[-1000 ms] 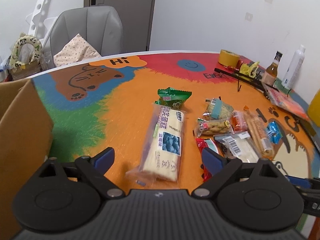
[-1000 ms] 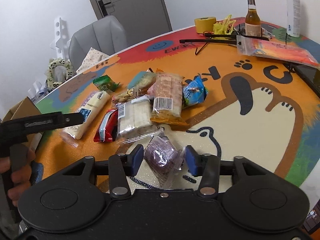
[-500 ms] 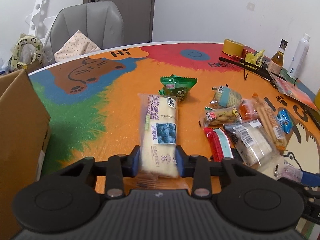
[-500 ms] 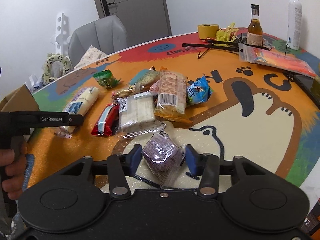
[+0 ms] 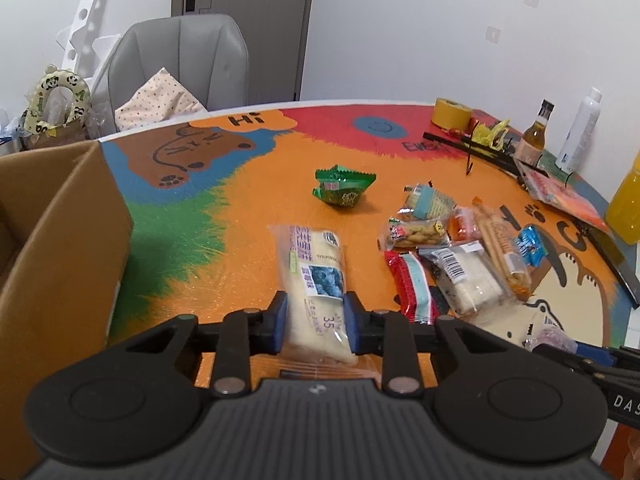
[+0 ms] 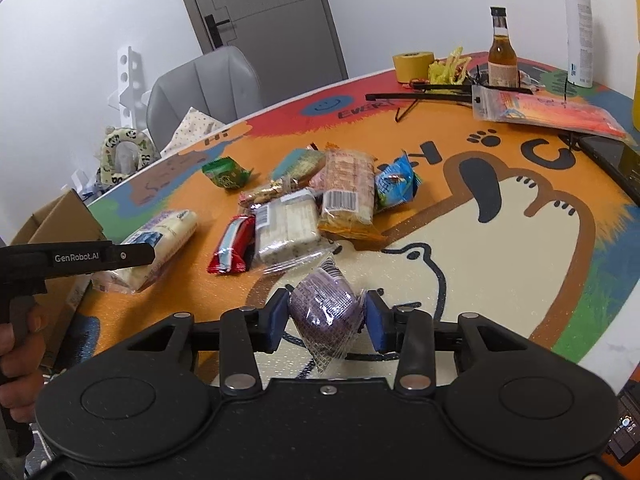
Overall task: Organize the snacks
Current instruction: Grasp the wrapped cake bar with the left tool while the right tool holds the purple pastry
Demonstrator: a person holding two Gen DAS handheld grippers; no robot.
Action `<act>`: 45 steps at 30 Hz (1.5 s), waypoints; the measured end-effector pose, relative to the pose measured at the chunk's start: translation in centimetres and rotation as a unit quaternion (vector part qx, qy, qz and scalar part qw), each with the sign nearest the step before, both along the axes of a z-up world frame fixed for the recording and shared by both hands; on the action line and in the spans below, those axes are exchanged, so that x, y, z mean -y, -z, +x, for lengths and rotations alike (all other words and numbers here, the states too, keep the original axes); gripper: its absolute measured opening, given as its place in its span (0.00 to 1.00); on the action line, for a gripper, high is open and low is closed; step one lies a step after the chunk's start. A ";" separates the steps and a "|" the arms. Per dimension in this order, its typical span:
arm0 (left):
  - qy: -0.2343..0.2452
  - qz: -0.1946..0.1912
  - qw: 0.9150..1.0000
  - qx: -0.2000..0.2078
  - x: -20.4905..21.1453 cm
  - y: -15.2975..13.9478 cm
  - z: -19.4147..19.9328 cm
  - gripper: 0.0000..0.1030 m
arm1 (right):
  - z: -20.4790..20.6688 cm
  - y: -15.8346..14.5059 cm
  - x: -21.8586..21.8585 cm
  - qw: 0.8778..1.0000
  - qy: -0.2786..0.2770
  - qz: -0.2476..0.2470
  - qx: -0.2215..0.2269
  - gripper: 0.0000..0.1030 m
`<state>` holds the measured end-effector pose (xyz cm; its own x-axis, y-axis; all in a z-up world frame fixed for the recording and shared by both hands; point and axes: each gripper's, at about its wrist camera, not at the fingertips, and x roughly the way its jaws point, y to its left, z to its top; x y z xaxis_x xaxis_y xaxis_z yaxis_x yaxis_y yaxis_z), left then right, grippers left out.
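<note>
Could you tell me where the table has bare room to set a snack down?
Bare orange surface lies between the cardboard box and the long white cake packet, and beyond the green packet toward the far edge. The cream patch right of the snack pile is free. The pile itself is crowded.

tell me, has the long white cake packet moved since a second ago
Yes. The long white cake packet, between the closing left gripper, now lies farther from the green snack packet, which it nearly touched.
</note>
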<state>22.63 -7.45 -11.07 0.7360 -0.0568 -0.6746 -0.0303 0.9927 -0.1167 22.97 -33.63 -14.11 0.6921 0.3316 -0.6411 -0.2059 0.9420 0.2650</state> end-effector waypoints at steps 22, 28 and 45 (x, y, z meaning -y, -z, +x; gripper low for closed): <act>0.004 0.002 1.000 -0.009 -1.0 -0.3 -0.7 0.53 | 0.1 -0.9 -1.8 1.000 -0.010 0.003 0.007 0.38; 0.022 0.017 0.999 -0.022 -0.1 1.1 1.1 0.62 | 1.1 -0.8 -1.6 1.000 -0.004 0.003 0.003 0.38; 0.012 0.000 1.000 -0.028 -0.4 1.3 1.9 0.26 | 1.8 -0.9 -1.7 1.000 -0.005 0.012 0.005 0.38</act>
